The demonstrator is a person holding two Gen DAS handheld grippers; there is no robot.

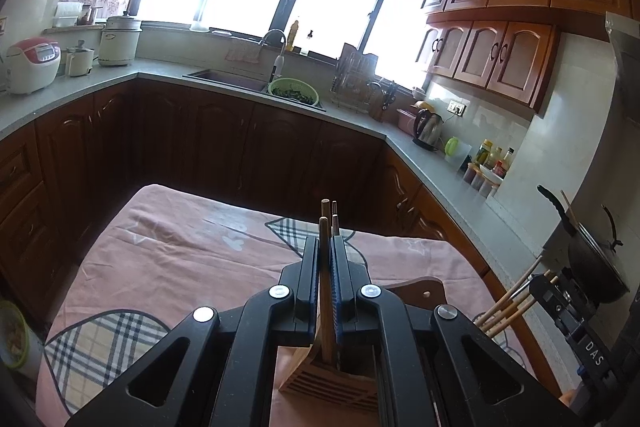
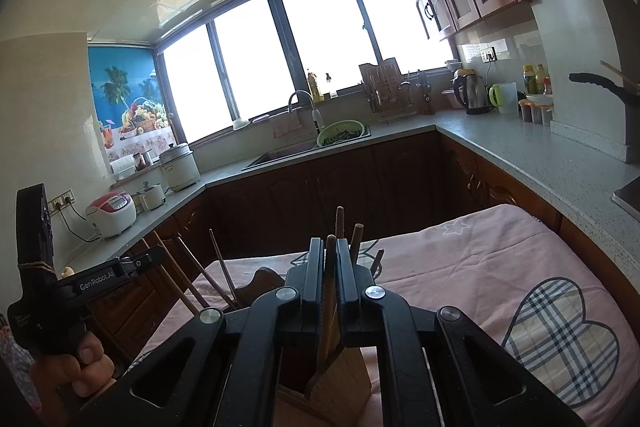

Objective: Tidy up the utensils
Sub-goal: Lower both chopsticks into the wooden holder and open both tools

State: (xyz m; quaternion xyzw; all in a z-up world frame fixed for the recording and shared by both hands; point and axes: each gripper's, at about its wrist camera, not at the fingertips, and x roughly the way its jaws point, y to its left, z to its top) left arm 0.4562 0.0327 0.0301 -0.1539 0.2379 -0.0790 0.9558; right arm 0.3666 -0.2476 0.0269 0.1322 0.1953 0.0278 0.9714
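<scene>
- My left gripper [image 1: 325, 247] has its fingers pinched narrow on a chopstick [image 1: 326, 291]; the stick stands almost upright, its lower end already inside the wooden holder [image 1: 320, 379] directly below the fingers.
- My right gripper [image 2: 330, 259] is likewise closed tight on a darker chopstick [image 2: 330, 291], long axis also near vertical, lower end dipping into the same holder [image 2: 340, 371].
- The holder sits on the tabletop under a pink cloth [image 1: 180, 247]. From the right wrist view, more chopsticks [image 2: 224, 271] lean out of its left compartment and a few stand upright behind my fingers.
- Key relation: each held stick lies in line with a slot straight beneath it, so I judge the coming move is a plain release, no sideways shift.
- Both grippers look equally near. Which compartment each stick occupies I cannot tell.
- Risk, as I judge it: sticks tipping against neighbours on release.
</scene>
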